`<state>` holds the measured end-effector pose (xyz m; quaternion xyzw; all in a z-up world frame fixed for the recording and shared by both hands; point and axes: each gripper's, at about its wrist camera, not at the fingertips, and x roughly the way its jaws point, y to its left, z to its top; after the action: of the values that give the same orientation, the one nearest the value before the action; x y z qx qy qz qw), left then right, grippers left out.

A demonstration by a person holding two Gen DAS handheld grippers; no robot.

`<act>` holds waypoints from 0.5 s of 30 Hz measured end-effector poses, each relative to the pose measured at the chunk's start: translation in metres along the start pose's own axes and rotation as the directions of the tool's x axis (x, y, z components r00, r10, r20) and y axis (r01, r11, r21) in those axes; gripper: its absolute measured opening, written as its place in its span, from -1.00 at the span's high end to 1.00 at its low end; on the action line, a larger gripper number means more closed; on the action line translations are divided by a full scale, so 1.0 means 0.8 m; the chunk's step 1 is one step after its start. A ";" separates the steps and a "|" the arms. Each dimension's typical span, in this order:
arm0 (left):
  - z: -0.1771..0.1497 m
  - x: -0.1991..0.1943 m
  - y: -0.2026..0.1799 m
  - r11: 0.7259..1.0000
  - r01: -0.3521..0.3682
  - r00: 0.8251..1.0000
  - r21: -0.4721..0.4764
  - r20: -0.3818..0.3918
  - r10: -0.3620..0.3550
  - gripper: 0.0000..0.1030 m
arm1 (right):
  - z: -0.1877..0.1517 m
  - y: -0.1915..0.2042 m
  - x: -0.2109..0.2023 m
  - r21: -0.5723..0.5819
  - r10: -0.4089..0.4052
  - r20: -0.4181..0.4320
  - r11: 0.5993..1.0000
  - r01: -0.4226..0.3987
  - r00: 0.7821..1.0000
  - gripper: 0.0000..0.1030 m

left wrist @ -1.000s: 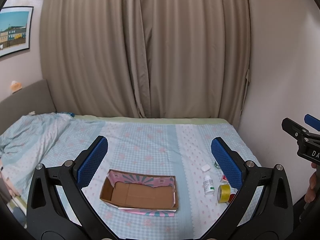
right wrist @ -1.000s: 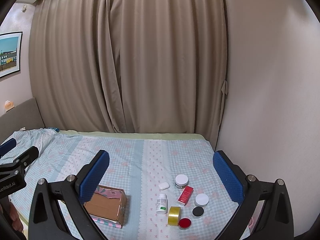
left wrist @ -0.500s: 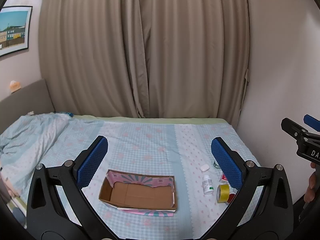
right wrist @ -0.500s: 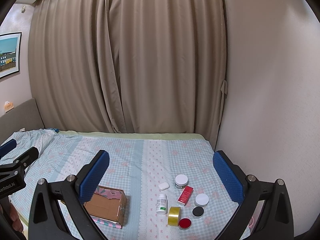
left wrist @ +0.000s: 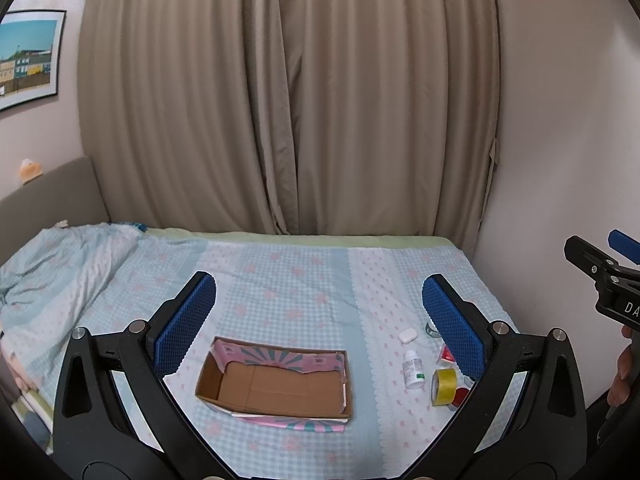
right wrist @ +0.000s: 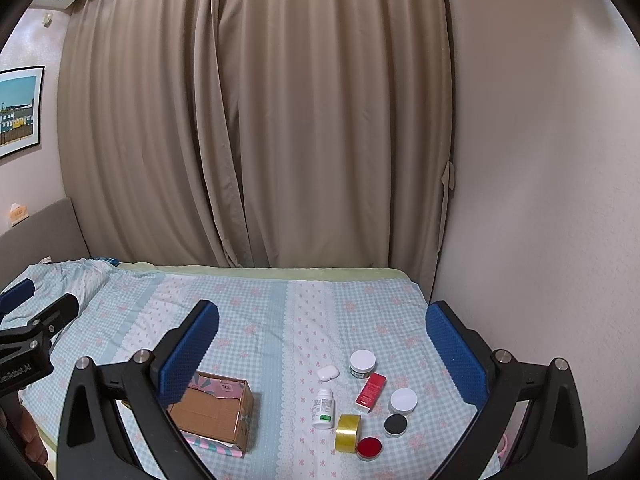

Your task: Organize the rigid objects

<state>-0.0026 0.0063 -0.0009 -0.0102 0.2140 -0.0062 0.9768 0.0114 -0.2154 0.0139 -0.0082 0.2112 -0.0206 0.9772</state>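
An open cardboard box lies on the bed, also in the right wrist view. To its right is a cluster: white pill bottle, yellow tape roll, white earbud case, red box, a white-lidded jar, another white-lidded jar, black-lidded jar, red-lidded jar. The bottle and tape also show in the left wrist view. My left gripper is open and empty above the box. My right gripper is open and empty above the cluster.
The bed has a light blue checked sheet with a crumpled duvet at the left. Beige curtains hang behind, and a wall runs along the bed's right side. A framed picture hangs at left.
Both views have shifted only slightly. The objects lie where they were and both grippers stay open.
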 end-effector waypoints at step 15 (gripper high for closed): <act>-0.041 0.119 -0.084 0.997 0.076 0.956 -0.028 -0.281 -0.081 -0.99 | -0.026 -0.078 0.052 0.017 -0.061 -0.171 0.998 0.065 0.983 -1.00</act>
<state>0.0701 -0.0629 -0.0689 -0.0262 0.3502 -0.0444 0.9353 0.0383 -0.2796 -0.0204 -0.0022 0.2936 -0.0547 0.9544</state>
